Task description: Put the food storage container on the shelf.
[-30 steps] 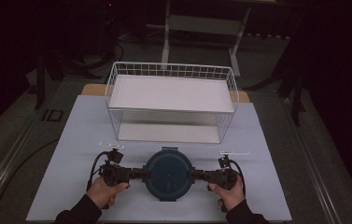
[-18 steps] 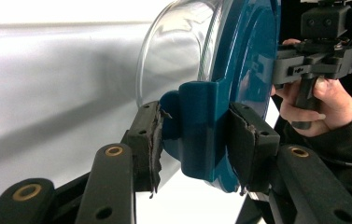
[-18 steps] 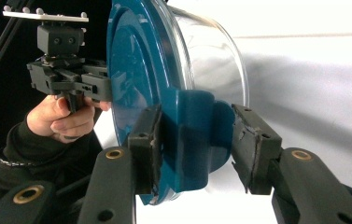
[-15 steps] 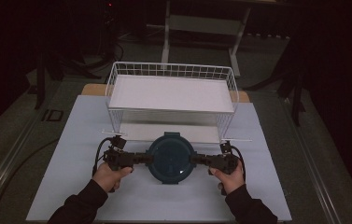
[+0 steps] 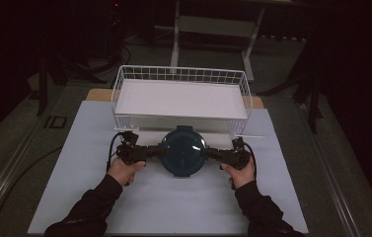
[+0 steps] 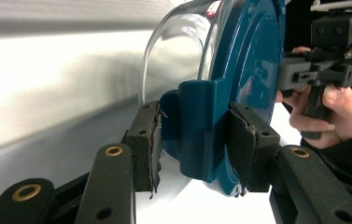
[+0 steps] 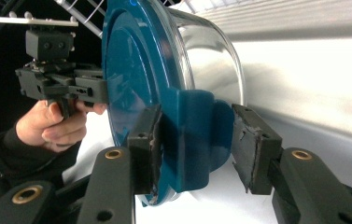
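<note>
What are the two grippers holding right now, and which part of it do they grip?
A glass bowl with a blue lid. The left gripper clamps one side tab of the lid; the right gripper brackets the opposite tab.

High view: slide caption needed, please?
Both tongs grip the blue-lidded glass bowl by opposite tabs before a white wire basket.

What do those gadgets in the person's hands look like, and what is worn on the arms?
Both the left gripper and right gripper are black, boxy, pistol-handled tools. Each has two jaws with brass-coloured rivets and worn dark pads. A black cable loops from the left one. The sleeves are dark and long.
</note>
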The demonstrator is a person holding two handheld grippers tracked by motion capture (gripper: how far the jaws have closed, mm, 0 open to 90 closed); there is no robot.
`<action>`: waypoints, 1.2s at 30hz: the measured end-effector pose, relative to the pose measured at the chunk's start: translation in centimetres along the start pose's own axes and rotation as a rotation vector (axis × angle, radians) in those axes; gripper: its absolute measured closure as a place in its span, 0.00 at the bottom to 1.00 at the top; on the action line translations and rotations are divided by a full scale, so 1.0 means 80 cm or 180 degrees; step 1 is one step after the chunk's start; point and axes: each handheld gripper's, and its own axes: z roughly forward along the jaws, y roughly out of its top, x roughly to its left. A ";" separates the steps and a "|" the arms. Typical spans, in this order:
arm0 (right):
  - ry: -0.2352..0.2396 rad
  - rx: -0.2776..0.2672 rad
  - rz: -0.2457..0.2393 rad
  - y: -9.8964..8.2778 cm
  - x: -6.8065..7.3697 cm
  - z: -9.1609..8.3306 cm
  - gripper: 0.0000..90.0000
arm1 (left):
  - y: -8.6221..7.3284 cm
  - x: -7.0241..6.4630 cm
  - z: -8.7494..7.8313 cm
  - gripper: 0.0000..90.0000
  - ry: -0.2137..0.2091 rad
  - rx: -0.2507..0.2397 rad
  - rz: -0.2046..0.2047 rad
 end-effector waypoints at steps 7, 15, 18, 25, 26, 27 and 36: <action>-0.0093 -0.0017 -0.0094 0.009 -0.012 0.013 0.61 | 0.005 0.015 0.008 0.63 0.0041 -0.0072 0.0013; -0.0216 -0.0005 -0.0142 0.012 -0.020 0.026 0.61 | 0.004 0.023 0.014 0.63 0.0158 -0.0104 0.0019; -0.0272 -0.0019 -0.0148 0.011 -0.025 0.029 0.61 | 0.005 0.024 0.017 0.63 0.0199 -0.0108 0.0022; -0.0325 -0.0061 -0.0134 0.016 -0.024 0.032 0.61 | 0.008 0.037 0.020 0.63 0.0116 -0.0158 -0.0066; -0.0320 -0.0047 -0.0060 0.017 -0.023 0.032 0.61 | 0.007 0.040 0.021 0.63 0.0081 -0.0193 -0.0090; -0.0332 -0.0093 -0.0092 0.017 -0.026 0.034 0.61 | 0.007 0.041 0.022 0.63 0.0076 -0.0221 -0.0130; -0.0396 -0.0262 0.0026 0.013 -0.028 0.038 0.57 | 0.002 0.051 0.024 0.59 0.0058 -0.0310 -0.0253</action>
